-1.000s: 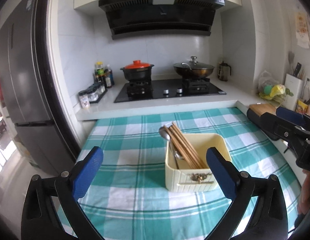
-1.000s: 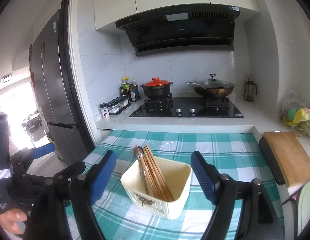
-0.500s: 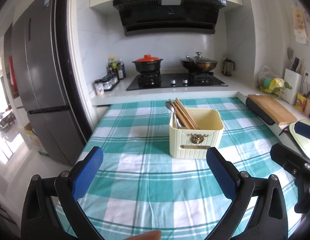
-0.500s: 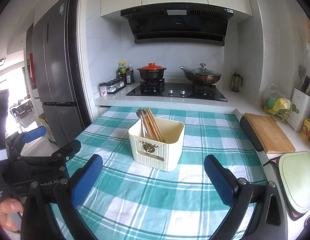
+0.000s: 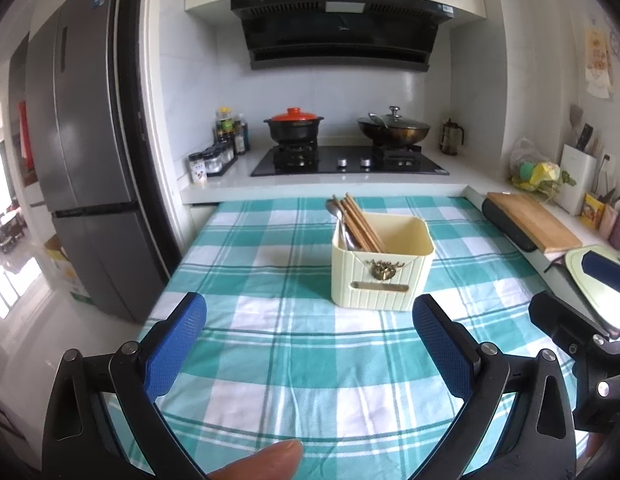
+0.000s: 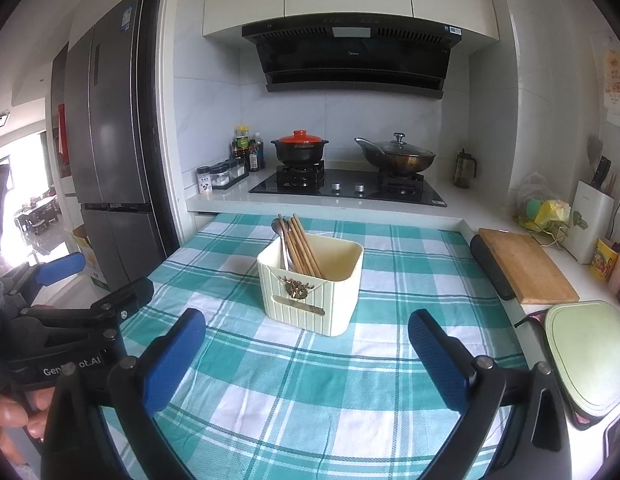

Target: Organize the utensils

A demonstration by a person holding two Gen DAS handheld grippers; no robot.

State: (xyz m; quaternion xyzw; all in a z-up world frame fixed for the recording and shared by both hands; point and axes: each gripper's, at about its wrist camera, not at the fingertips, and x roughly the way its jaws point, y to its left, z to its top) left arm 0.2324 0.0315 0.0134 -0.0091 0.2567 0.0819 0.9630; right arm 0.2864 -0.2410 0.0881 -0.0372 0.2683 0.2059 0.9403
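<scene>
The cream utensil box [image 5: 382, 264] stands on the checked cloth of the table [image 5: 269, 360], with wooden chopsticks [image 5: 360, 222] and a metal spoon [image 5: 337, 216] leaning in its left side. Both the left tongs [image 5: 310, 344] and the right tongs [image 6: 307, 354] are spread wide and hold nothing — each well short of the box, with bare cloth between (the left tongs' body reads "Gen…ot.AI"). Right of the box, a wooden cutting board [image 6: 524, 266] lies along the table edge.
</scene>
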